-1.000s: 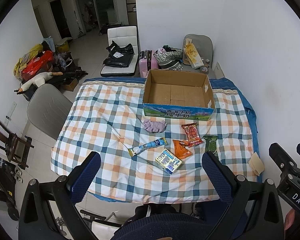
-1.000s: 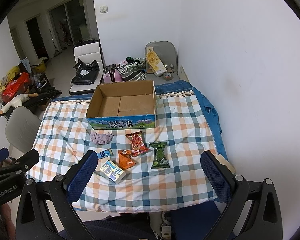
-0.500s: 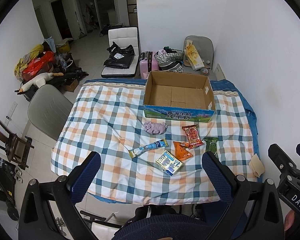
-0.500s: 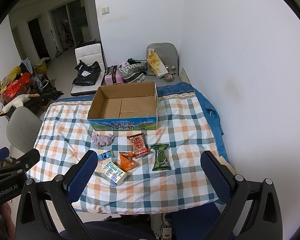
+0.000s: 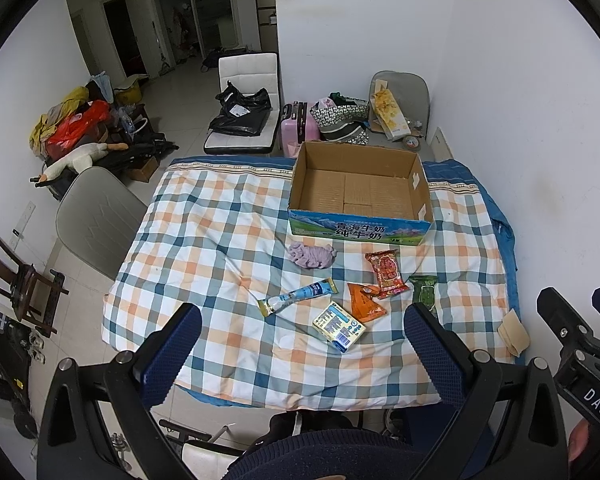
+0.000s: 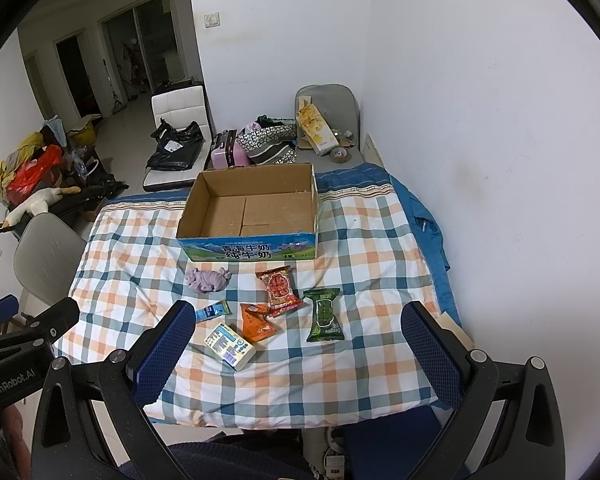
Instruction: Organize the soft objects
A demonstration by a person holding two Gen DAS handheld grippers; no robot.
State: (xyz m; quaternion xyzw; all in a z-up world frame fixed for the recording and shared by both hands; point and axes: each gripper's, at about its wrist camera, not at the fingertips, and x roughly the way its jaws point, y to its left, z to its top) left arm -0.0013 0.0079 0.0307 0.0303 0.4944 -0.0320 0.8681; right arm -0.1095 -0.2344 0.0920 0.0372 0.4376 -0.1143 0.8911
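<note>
An open, empty cardboard box stands at the far side of the checked tablecloth. In front of it lie a purple soft cloth lump, a red snack pack, a green snack pack, an orange packet, a blue-white tube pack and a small pale box. My left gripper and right gripper are open and empty, held above the near table edge.
A grey chair stands at the table's left. A white wall runs along the right. Bags, a pink suitcase and another chair sit behind the table. A beige pad lies at the right edge.
Both views have shifted slightly; the table and items appear a little farther and lower in frame. Nothing on the table has moved. Both grippers stay open.
</note>
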